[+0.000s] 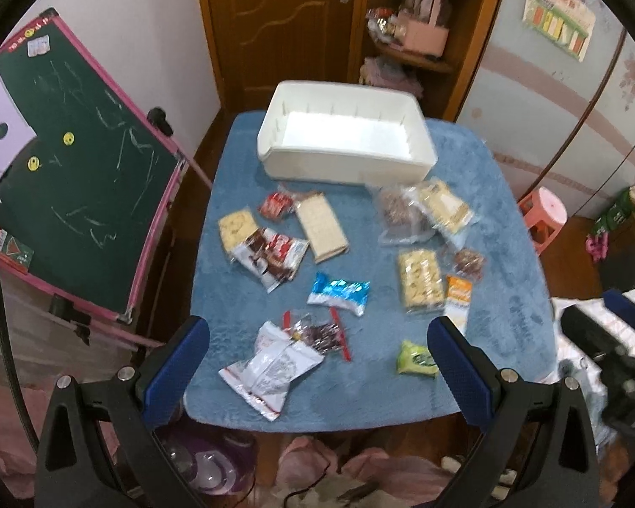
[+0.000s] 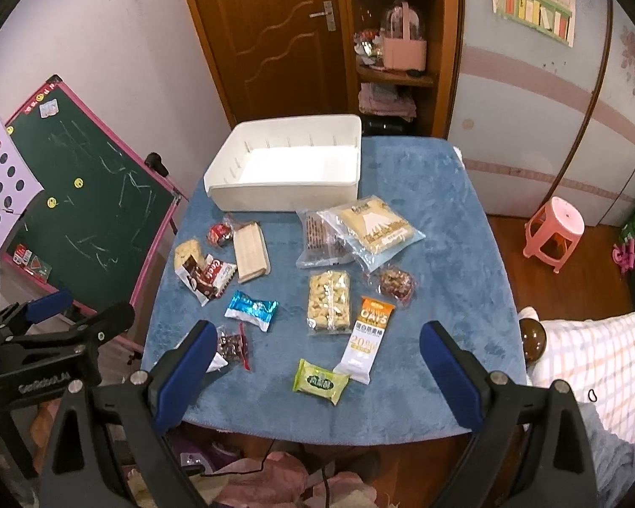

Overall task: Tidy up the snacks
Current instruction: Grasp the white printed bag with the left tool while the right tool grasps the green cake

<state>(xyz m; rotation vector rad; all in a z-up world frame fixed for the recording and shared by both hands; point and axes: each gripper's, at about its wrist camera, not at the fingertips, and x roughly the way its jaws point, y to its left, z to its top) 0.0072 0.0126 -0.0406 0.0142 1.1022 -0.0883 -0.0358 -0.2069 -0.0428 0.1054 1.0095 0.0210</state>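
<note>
A fuzzy blue tabletop [image 2: 436, 228] stands in a room with a brown door [image 2: 271, 34], a green chalkboard [image 2: 89, 194] and a pink stool [image 2: 554, 228]. One white bin [image 2: 283, 194] sits empty at the far edge. About a dozen snack packs lie loose in front of it: a green one [image 2: 319, 381], a shiny blue one [image 2: 252, 309], an oat bar [image 2: 368, 334]. The left claw [image 1: 317, 364] and right claw [image 2: 317, 364] both hang wide apart, holding nothing.

A blue tool finger [image 2: 182, 360] hides part of the red-zip bag [image 2: 233, 343].
</note>
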